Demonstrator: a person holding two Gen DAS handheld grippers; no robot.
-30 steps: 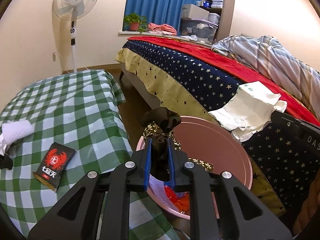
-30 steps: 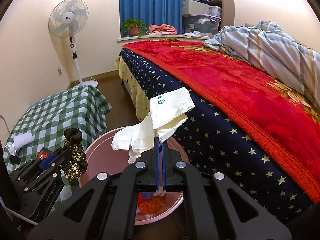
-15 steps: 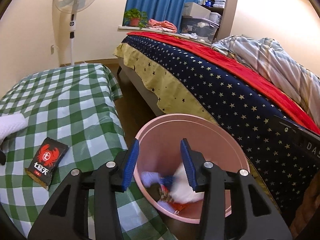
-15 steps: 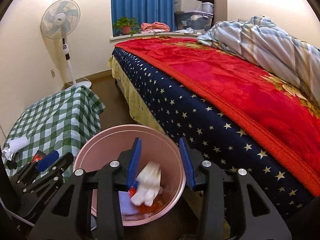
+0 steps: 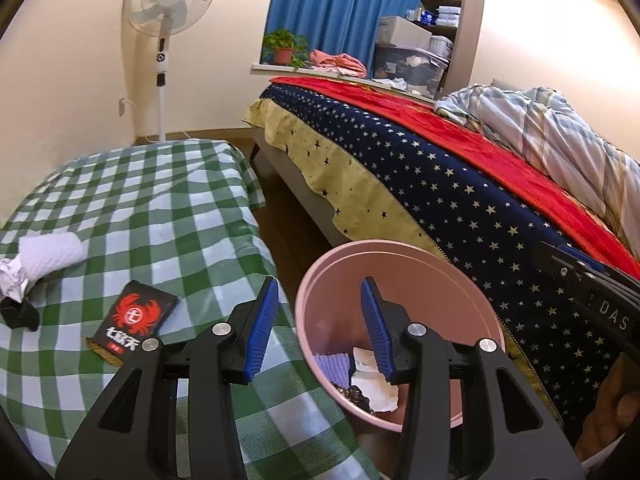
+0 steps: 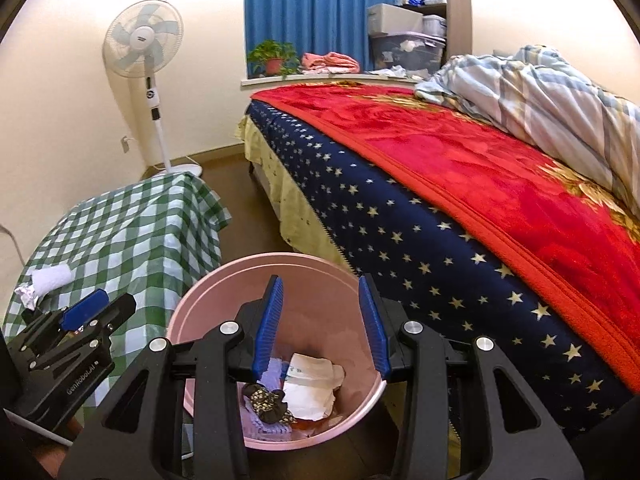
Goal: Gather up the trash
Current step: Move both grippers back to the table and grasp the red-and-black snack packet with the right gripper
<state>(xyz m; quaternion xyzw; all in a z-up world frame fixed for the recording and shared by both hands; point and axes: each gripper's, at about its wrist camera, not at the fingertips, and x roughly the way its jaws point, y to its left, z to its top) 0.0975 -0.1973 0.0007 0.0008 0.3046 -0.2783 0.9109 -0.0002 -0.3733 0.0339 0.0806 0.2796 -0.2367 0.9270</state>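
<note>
Both drops done: your left gripper [image 5: 316, 326] and right gripper [image 6: 320, 326] jaws are now hanging spread, empty, over the bin [image 6: 224, 280]. Bag [image 6: 310, 384] and scrunchie [image 6: 266, 400] are lying below them. Packet [image 5: 132, 322] is waiting on the bench [image 5: 140, 208], left of the left jaws.

Smooth pink plastic bin [image 6: 208, 292]; crumpled white paper [image 6: 310, 384]; matt checked cloth [image 5: 132, 208]; plush red blanket [image 6: 500, 184]; glossy packet [image 5: 132, 322].

I see a checked table [image 5: 152, 216] bearing a black snack packet [image 5: 134, 320], a white rolled towel [image 5: 50, 254] and crumpled foil [image 5: 10, 278]; a pink bin [image 6: 224, 280] stands on the wooden floor [image 6: 240, 184].
</note>
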